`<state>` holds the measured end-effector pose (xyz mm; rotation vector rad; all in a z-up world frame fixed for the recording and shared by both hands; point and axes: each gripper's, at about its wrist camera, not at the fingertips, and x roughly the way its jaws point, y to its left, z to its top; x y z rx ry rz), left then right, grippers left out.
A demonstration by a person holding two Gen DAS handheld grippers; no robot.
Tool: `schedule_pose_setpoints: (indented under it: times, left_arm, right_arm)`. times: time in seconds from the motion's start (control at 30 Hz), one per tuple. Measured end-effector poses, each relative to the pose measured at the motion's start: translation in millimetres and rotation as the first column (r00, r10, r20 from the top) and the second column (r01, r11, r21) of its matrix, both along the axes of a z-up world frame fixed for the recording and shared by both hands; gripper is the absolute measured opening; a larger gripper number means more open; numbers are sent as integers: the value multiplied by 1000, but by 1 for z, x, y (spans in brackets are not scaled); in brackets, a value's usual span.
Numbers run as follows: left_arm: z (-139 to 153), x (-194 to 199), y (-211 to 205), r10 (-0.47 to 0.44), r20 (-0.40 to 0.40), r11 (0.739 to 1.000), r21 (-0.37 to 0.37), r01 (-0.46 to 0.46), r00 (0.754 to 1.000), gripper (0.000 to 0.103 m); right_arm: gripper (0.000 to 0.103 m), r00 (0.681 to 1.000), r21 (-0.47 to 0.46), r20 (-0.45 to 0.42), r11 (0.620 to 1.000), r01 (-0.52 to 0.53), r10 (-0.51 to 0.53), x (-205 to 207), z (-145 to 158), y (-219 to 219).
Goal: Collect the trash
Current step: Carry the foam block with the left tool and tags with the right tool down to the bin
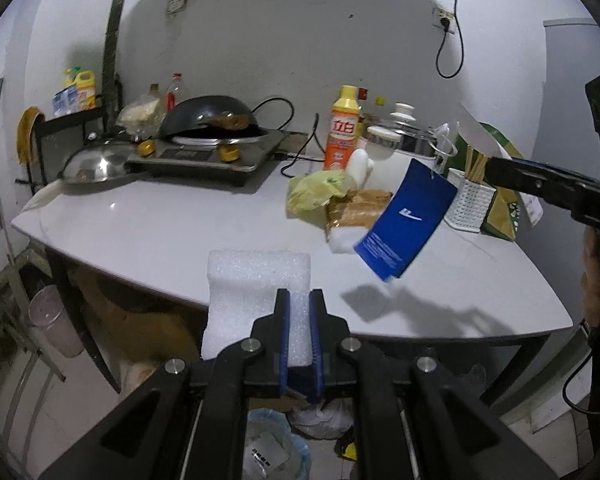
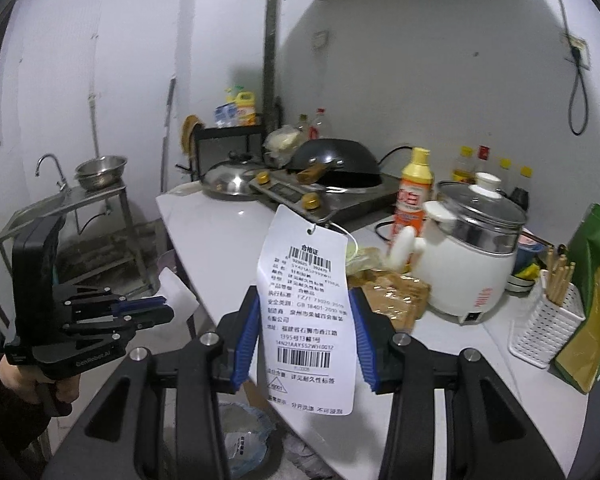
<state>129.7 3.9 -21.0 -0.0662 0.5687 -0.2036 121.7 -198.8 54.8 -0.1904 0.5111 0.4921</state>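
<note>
My left gripper is shut on a white foam block, held over the counter's near edge; it also shows at the left of the right wrist view, left gripper, foam block. My right gripper is shut on the side edges of a white hang tag. A blue tag dangles from it by a string, above the counter. The right gripper enters from the right. A bin with a blue liner stands on the floor below. A yellow bag and a brown wrapper lie on the counter.
At the back stand an induction cooker with a wok, a steel lid, an orange detergent bottle, a white rice cooker, a chopstick basket and a green bag. A steel sink stand is on the left.
</note>
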Motion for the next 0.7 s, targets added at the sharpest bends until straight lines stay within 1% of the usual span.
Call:
schedule_pose_setpoints:
  times: [0.37, 0.7]
  left_arm:
    - [-28, -26, 46, 62, -40, 997, -42, -64, 997, 9]
    - [-59, -43, 74, 109, -89, 991, -62, -115, 990, 9]
  right_arm:
    - [41, 993, -38, -63, 994, -101, 99, -15, -32, 61]
    - [41, 973, -74, -144, 978, -195, 183, -23, -81, 113]
